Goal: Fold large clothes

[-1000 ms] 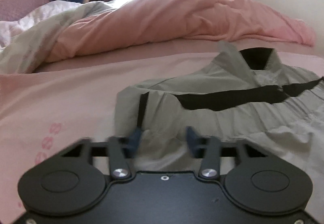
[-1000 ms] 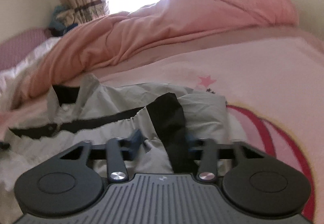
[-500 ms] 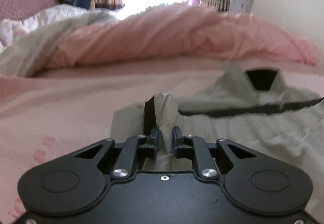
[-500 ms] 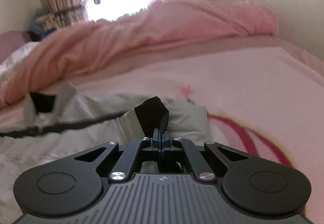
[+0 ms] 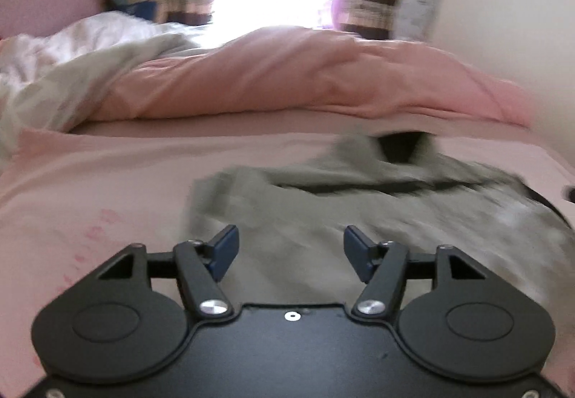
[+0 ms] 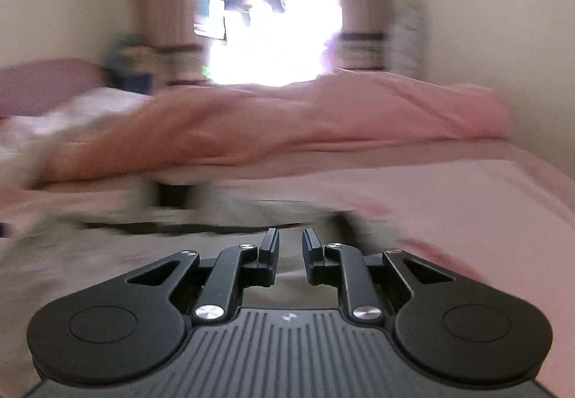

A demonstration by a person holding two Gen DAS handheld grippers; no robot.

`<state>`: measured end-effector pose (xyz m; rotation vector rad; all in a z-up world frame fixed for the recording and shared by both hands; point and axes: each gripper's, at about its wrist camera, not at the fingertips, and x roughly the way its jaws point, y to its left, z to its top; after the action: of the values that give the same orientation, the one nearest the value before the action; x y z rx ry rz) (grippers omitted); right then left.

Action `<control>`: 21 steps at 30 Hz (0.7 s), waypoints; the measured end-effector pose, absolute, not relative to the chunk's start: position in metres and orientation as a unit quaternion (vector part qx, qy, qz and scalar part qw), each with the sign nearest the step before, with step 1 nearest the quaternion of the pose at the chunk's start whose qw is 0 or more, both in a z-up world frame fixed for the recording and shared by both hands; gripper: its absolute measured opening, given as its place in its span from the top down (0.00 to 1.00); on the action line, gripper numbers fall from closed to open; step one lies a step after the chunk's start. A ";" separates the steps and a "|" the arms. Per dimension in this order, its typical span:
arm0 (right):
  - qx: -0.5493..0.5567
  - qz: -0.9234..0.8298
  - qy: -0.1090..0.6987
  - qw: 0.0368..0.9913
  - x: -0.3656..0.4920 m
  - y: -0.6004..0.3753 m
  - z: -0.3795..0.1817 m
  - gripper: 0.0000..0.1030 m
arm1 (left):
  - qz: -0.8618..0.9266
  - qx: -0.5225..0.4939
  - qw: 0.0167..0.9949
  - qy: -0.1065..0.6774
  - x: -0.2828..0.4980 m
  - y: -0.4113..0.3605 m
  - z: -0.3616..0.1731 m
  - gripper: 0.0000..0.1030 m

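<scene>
Rumpled grey garment (image 5: pixel 294 214), black trim, motion-blurred

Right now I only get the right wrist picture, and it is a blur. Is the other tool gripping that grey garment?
Observer: No. The left tool is wide open, its jaws having just been opening, with nothing between the pads. The grey garment lies on the bed beneath it.
Visitor: There's a dark smear at the garment's far edge. What is it?
Observer: A raised collar with black lining.
Visitor: Anything on the bed further left, outside my picture?
Observer: A faint pink print on the pink sheet, left of the garment.
</scene>
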<state>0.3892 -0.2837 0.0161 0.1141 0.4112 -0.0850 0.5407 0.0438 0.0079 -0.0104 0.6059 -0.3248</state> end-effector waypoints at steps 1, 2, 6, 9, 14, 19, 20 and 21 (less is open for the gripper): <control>0.055 -0.021 0.207 0.977 0.383 -0.267 0.014 0.80 | -0.169 -0.002 0.940 0.296 0.528 0.034 0.008 0.35; 0.055 -0.001 0.211 0.976 0.379 -0.251 0.010 0.80 | -0.183 0.001 0.937 0.298 0.516 0.022 0.006 0.35; 0.041 0.033 0.243 0.969 0.377 -0.207 -0.017 0.81 | -0.213 0.013 0.927 0.310 0.486 -0.011 -0.014 0.34; 0.017 -0.009 0.263 0.965 0.379 -0.204 -0.036 0.83 | -0.193 0.029 0.925 0.327 0.482 -0.022 -0.033 0.34; 0.036 -0.096 0.277 0.955 0.366 -0.258 -0.047 0.88 | -0.145 0.029 0.925 0.350 0.486 0.014 -0.060 0.34; 0.057 -0.151 0.289 0.944 0.349 -0.311 -0.065 0.95 | -0.113 0.021 0.933 0.342 0.479 0.055 -0.067 0.33; 0.068 -0.145 0.288 0.944 0.347 -0.318 -0.069 0.96 | -0.103 0.022 0.934 0.341 0.478 0.060 -0.070 0.31; 0.074 -0.143 0.286 0.945 0.347 -0.321 -0.070 0.96 | -0.101 0.019 0.935 0.339 0.478 0.064 -0.073 0.30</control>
<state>0.3465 -0.3206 -0.0704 0.1510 0.5838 -0.2907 0.4777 0.0635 -0.0726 0.0394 0.6939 -0.2063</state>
